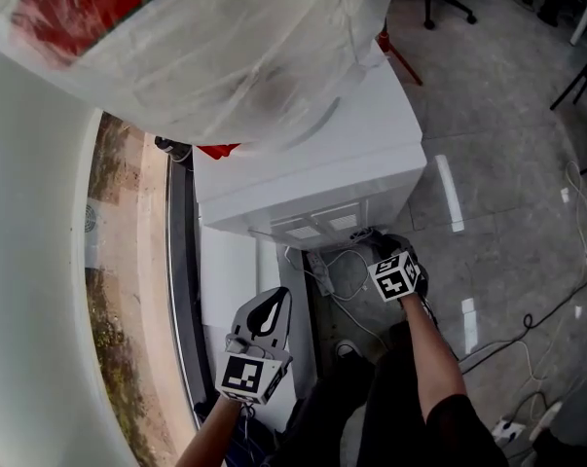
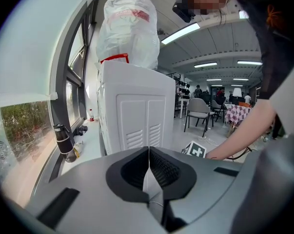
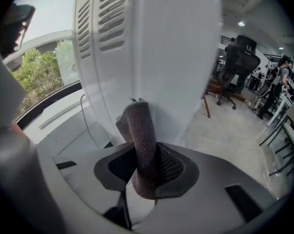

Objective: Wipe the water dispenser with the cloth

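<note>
Beside the long window, at the vented back of the white water dispenser (image 1: 322,163), we are holding both tongs low. Our right gripper (image 3: 146,165) is clamping a brownish-grey cloth (image 3: 139,130), rolled into a thick strip that is standing up out of the jaws. Its free end is reaching the dispenser's rear corner and seems to be touching the white panel. Our left gripper (image 2: 148,162) is hanging on the window side, its jaws pressed together with nothing between them, pointing at the louvred back panel. A plastic-wrapped bottle (image 1: 196,47) is sitting on top of the dispenser. A dark flask (image 2: 64,141) is standing on the pale sill (image 2: 88,150). Loose cables (image 1: 344,261) are trailing over the grey tiled floor (image 1: 507,163), and office chairs (image 2: 200,112) are standing farther out in the open room under strip lights.
</note>
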The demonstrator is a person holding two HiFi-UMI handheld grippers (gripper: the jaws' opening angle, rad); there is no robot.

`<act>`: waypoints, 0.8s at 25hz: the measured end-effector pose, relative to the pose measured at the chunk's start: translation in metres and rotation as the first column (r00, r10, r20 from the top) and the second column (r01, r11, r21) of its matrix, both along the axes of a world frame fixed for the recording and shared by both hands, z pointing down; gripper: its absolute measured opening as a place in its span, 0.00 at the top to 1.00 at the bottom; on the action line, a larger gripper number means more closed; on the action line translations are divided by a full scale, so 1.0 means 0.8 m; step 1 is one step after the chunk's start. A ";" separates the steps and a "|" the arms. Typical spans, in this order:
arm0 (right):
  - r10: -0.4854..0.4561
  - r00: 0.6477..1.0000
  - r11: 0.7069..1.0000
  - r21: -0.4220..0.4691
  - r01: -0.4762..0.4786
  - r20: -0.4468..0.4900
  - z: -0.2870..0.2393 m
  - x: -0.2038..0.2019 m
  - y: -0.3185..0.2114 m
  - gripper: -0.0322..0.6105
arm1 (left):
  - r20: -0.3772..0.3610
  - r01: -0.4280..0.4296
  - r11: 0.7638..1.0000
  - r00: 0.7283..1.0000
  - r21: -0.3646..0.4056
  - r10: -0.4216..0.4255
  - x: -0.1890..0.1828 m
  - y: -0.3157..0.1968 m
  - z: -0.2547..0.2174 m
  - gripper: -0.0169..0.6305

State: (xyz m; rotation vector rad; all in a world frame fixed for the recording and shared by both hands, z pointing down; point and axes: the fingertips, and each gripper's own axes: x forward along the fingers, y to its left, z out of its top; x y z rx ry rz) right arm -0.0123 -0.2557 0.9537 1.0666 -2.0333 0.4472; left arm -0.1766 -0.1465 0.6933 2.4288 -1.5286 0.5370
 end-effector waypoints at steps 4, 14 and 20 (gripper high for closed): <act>0.080 0.997 0.997 0.021 -0.080 -0.021 -0.032 0.065 -0.013 0.77 | -0.019 -0.022 1.000 1.000 0.000 0.022 0.026 0.001 -0.020 0.95; 0.163 0.981 0.986 0.014 -0.166 0.109 -0.162 0.110 0.029 0.77 | -0.046 -0.066 0.998 0.997 0.022 0.067 0.068 0.006 -0.118 0.95; 0.165 0.955 0.985 0.014 -0.173 0.246 -0.285 0.102 0.065 0.77 | -0.063 -0.055 0.997 0.996 0.057 0.059 0.065 0.011 -0.190 0.95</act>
